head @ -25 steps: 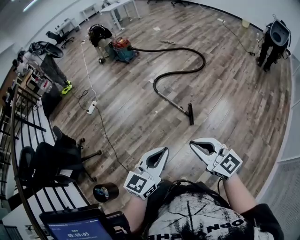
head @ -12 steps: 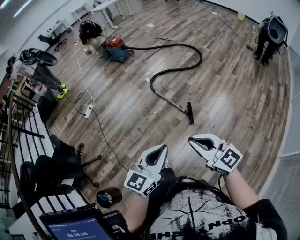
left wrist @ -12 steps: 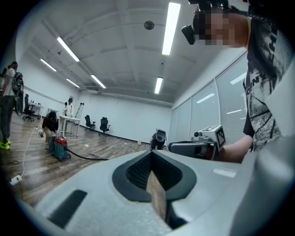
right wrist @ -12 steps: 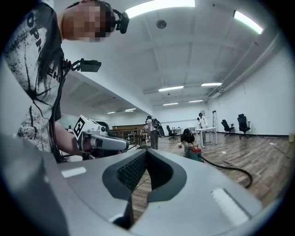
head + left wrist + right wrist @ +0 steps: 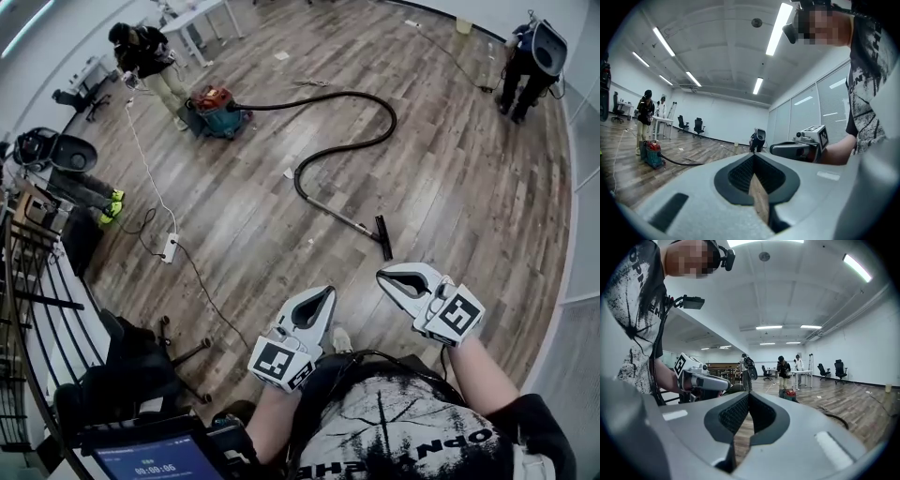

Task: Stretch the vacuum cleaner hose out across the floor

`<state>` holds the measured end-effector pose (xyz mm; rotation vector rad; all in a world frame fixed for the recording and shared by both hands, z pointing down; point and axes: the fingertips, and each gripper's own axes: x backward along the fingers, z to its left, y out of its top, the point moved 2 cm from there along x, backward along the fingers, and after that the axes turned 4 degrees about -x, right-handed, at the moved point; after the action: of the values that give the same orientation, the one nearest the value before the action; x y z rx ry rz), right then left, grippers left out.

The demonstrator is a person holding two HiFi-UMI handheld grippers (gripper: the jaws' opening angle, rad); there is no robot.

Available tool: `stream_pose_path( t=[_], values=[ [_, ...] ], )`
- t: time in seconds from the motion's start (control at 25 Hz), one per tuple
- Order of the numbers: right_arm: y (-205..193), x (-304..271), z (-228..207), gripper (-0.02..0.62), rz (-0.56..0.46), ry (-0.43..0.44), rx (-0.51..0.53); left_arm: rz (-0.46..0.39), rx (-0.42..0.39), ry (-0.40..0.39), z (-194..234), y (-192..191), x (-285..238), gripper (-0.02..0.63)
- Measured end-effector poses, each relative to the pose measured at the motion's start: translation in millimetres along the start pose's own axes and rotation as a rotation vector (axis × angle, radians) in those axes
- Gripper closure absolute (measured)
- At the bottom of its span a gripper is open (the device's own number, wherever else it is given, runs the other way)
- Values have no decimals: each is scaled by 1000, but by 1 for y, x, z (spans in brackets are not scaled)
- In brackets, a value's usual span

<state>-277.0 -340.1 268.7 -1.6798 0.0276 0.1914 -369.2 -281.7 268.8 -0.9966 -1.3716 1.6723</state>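
**Head view.** The black ribbed vacuum hose [image 5: 393,117] lies in an S-curve on the brown plank floor [image 5: 469,187]. It runs from the red-and-teal canister vacuum [image 5: 214,105] at upper left to its black floor nozzle [image 5: 382,238] at centre. The nozzle lies ahead of both grippers, apart from them. The right gripper [image 5: 384,276] is nearer than the left gripper [image 5: 326,297]. Both pairs of jaws are pressed together, holding nothing.

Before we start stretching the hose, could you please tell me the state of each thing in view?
hose: lying in an S-curve, not stretched.
vacuum cleaner: upright, hose attached.
floor nozzle: on the floor, untouched.
left gripper: shut, empty.
right gripper: shut, empty.
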Motion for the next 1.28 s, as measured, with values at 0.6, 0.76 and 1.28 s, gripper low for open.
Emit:
stream_pose_path(
  t=[0.6,0.76,1.28],
  values=[
    [17,-73,-65,589,-1,-173,-8,11,10,-82,105,-3,-13,606],
    [16,-89,-72,589,8,-155,-16,17,20,-85,120,-3,-22,606],
    [18,-146,-197,589,15,3,-30,73,-13,18,193,15,-129,606]
  ],
)
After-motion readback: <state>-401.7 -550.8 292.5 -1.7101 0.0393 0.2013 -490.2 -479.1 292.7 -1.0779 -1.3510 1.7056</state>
